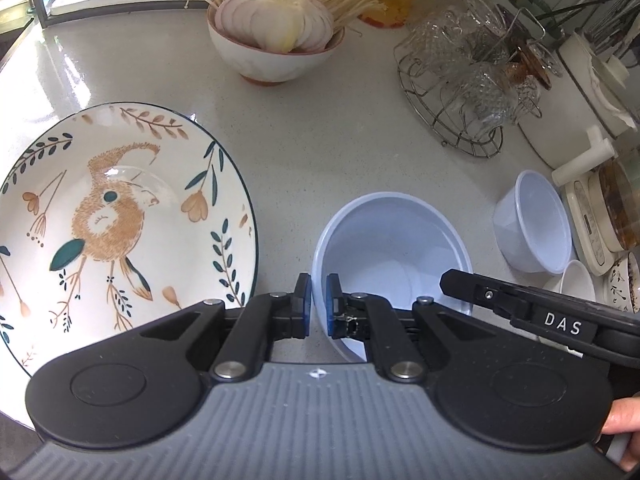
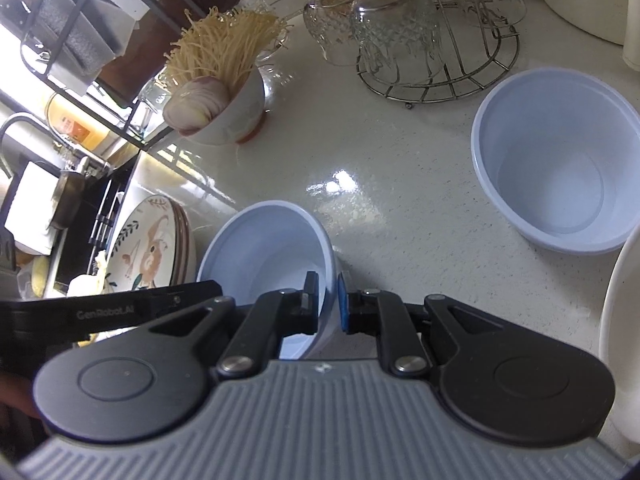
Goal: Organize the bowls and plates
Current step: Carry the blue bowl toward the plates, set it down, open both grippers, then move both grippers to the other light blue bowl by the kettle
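Note:
A pale blue bowl [image 1: 394, 246] is held above the counter by both grippers. My left gripper [image 1: 319, 306] is shut on its left rim. My right gripper [image 2: 329, 306] is shut on its opposite rim [image 2: 326, 256]; its arm shows in the left wrist view [image 1: 540, 312]. A second pale blue bowl [image 2: 558, 164] stands on the counter to the right, also in the left wrist view [image 1: 534, 226]. A patterned plate with a bird [image 1: 120, 216] lies to the left, on a stack of plates [image 2: 154, 246].
A white bowl of sliced onion and noodles [image 1: 276, 36] stands at the back. A wire rack of upturned glasses [image 1: 472, 92] is at the back right. Small white dishes [image 1: 576, 284] and appliances [image 1: 588, 208] crowd the right edge. A sink [image 2: 52, 216] lies far left.

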The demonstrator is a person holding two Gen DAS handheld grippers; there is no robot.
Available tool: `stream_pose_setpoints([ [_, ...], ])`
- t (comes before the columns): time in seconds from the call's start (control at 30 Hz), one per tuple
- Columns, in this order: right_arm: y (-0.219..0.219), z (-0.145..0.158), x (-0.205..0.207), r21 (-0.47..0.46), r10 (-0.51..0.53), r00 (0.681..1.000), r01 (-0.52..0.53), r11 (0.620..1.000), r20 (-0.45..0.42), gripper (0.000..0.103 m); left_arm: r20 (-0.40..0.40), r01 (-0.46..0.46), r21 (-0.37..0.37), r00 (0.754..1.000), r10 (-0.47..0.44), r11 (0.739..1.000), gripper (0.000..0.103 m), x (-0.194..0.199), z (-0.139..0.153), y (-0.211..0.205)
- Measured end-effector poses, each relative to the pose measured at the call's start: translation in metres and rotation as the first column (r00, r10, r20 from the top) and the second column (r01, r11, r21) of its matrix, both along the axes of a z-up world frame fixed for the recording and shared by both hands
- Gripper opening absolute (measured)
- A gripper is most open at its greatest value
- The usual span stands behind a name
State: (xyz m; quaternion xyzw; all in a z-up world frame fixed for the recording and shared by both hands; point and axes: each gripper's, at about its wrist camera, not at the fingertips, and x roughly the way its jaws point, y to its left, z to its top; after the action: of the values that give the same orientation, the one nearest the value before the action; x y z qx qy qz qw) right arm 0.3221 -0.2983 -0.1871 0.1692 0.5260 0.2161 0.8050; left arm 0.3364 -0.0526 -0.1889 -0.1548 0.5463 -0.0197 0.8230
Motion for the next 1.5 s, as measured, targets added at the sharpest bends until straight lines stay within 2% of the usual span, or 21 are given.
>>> stream_pose_setpoints([
  [0.2,-0.005,0.002,0.006,0.017,0.007,1.0,-0.007,1.0,-0.01,0.014,-0.011,-0.032,-0.017,0.999,0.031,0.999,0.008,0.003,-0.003,-0.004],
  [0.23,-0.005,0.003,0.007,0.01,0.009,1.0,-0.009,1.0,-0.01,0.016,-0.013,-0.036,-0.016,0.999,0.036,0.999,0.012,0.004,-0.002,-0.004],
  [0.27,-0.005,0.004,0.008,-0.002,0.008,1.0,-0.008,1.0,-0.009,0.02,-0.012,-0.04,-0.012,0.999,0.04,0.999,0.014,0.004,-0.001,-0.004],
  [0.33,-0.008,0.008,0.008,0.002,-0.003,1.0,0.003,1.0,0.003,0.046,-0.004,-0.044,-0.007,0.999,0.044,0.999,0.027,0.006,0.002,-0.004],
  [0.37,-0.01,0.01,0.009,0.009,-0.006,1.0,0.006,1.0,0.013,0.049,0.002,-0.044,-0.003,0.999,0.044,0.999,0.028,0.006,0.004,-0.004],
  [0.57,-0.018,0.034,0.007,-0.008,-0.018,0.998,0.019,1.0,0.064,0.049,0.051,-0.018,0.041,0.999,0.016,0.999,0.028,0.006,0.029,-0.011],
  [0.83,-0.02,0.077,-0.001,-0.003,-0.022,0.989,0.023,1.0,0.148,0.049,0.151,0.017,0.054,0.988,-0.025,0.998,0.029,0.0,0.077,-0.025],
  [1.13,-0.031,0.121,-0.014,0.007,-0.089,0.959,0.09,0.996,0.271,0.049,0.267,0.08,0.077,0.959,-0.098,0.994,0.029,-0.007,0.128,-0.042],
  [1.5,-0.035,0.148,-0.06,-0.004,-0.201,0.937,0.211,0.977,0.284,0.049,0.362,0.181,0.078,0.911,-0.197,0.98,0.029,-0.033,0.162,-0.047],
])
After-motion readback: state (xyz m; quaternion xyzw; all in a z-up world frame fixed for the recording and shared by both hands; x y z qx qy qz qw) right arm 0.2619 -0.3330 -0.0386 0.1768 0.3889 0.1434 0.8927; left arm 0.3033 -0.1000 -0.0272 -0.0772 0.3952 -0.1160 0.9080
